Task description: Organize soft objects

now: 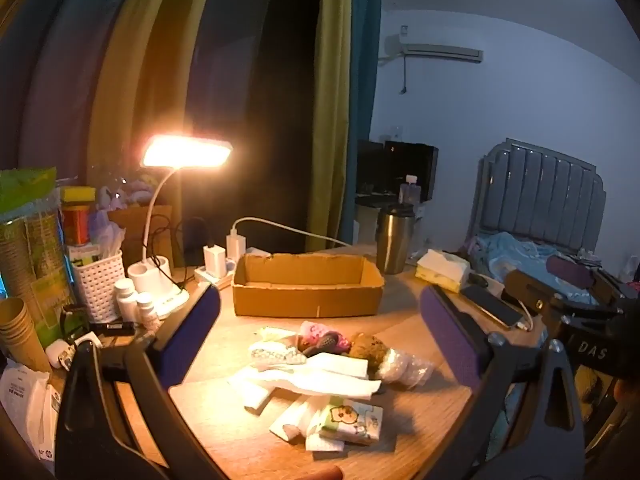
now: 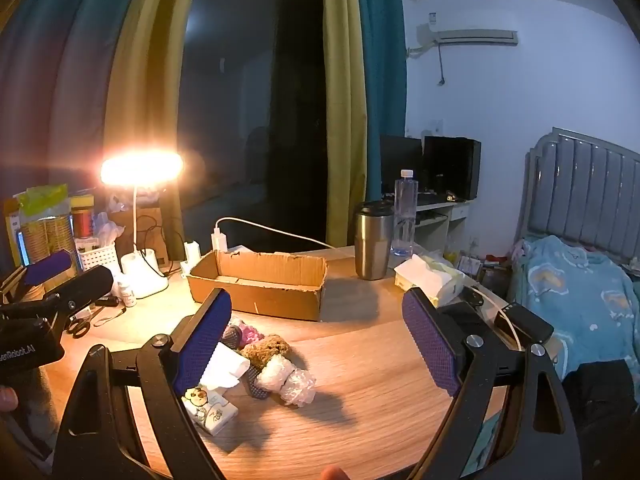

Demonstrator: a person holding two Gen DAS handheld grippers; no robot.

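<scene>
A heap of soft things lies on the round wooden table: crumpled white tissue (image 1: 316, 380), a cartoon-printed tissue pack (image 1: 354, 420), a brown sponge (image 1: 368, 346), a pink knitted piece (image 1: 320, 334), a bubble-wrap wad (image 1: 404, 366) and a small bag of white beads (image 1: 272, 354). Behind the heap stands a shallow cardboard box (image 1: 308, 284) with nothing visible inside. My left gripper (image 1: 320, 308) hovers open over the heap, holding nothing. My right gripper (image 2: 318, 304) is open too, with the sponge (image 2: 268, 350), bubble wrap (image 2: 286, 380) and tissue pack (image 2: 210, 410) low by its left finger and the box (image 2: 260, 280) beyond.
A lit desk lamp (image 1: 186, 152), a white basket (image 1: 100, 280), pill bottles (image 1: 128, 298), paper cups (image 1: 20, 332) and chargers crowd the left. A steel tumbler (image 2: 372, 240), water bottle (image 2: 405, 212), tissue box (image 2: 430, 278) and phone (image 1: 490, 304) stand at the right. A bed (image 2: 580, 292) lies past the table edge.
</scene>
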